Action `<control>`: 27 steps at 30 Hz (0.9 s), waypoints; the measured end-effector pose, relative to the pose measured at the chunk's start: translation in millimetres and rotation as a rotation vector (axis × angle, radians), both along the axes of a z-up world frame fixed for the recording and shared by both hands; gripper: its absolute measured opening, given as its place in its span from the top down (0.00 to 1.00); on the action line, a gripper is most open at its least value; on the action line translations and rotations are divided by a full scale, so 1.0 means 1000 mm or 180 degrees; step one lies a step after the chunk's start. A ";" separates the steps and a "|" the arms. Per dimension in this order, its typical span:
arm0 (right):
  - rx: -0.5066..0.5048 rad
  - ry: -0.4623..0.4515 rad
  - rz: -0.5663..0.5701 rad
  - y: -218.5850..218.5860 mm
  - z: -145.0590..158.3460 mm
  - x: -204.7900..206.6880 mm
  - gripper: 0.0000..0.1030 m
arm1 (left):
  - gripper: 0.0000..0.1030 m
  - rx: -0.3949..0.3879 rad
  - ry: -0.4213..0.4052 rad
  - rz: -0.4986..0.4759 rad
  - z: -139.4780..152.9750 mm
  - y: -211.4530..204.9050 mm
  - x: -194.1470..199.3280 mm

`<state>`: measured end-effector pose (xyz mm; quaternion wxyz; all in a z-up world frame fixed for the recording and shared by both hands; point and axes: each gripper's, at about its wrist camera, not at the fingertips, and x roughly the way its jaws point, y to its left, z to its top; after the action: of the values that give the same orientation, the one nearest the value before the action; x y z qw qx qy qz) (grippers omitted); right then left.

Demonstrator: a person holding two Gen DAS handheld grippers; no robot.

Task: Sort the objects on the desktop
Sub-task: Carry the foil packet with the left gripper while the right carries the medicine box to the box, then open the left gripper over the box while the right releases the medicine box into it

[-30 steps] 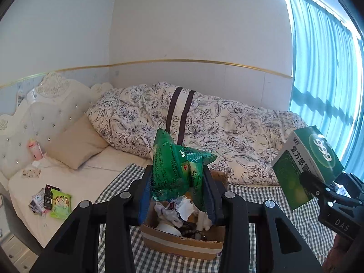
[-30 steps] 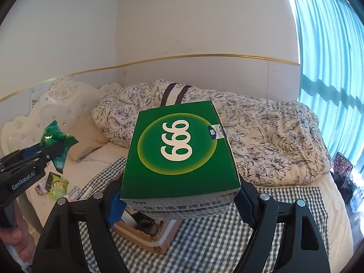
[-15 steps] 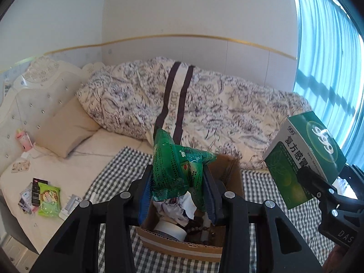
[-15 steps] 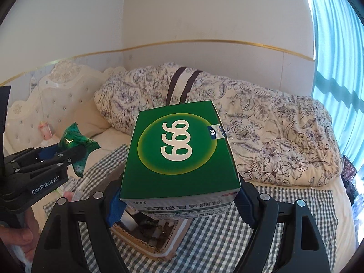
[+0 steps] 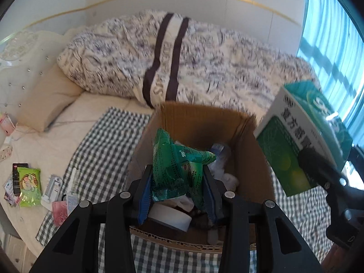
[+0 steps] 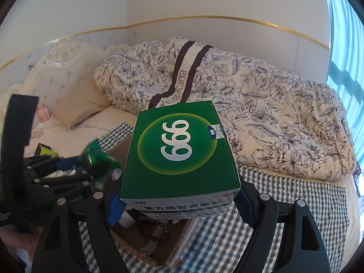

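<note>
My left gripper (image 5: 178, 195) is shut on a crumpled green "999" sachet pack (image 5: 179, 166), held right above the open cardboard box (image 5: 250, 159), which holds a white tape roll (image 5: 169, 218), beads and papers. My right gripper (image 6: 179, 207) is shut on a large green "999" medicine box (image 6: 179, 150), which hangs over the cardboard box's (image 6: 147, 245) right side. In the left wrist view the medicine box (image 5: 302, 141) shows at the right. The left gripper (image 6: 75, 173) with its sachet pack (image 6: 97, 157) appears at the left of the right wrist view.
The cardboard box sits on a checked cloth (image 5: 100, 145) spread over a bed. Small packets, a comb and cards (image 5: 29, 182) lie at the cloth's left edge. A flowered duvet (image 6: 261, 113) and a pillow (image 5: 45, 97) lie behind; a curtain (image 5: 336, 27) hangs at the right.
Both grippers have moved forward and down toward the cardboard box. The left one with the sachet pack now hangs right over its opening. Both holds are unchanged.
</note>
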<state>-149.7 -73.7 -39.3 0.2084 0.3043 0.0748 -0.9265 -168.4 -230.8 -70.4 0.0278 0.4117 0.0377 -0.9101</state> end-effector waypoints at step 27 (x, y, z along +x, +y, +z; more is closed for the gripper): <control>0.0278 -0.0333 0.0247 -0.045 -0.061 -0.029 0.23 | 0.43 0.0381 0.0094 0.0239 -0.019 -0.040 -0.018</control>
<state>-178.7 -119.0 -99.8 0.2342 0.3580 0.1158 -0.8964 -186.0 -270.8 -89.0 0.0367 0.3974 0.1079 -0.9105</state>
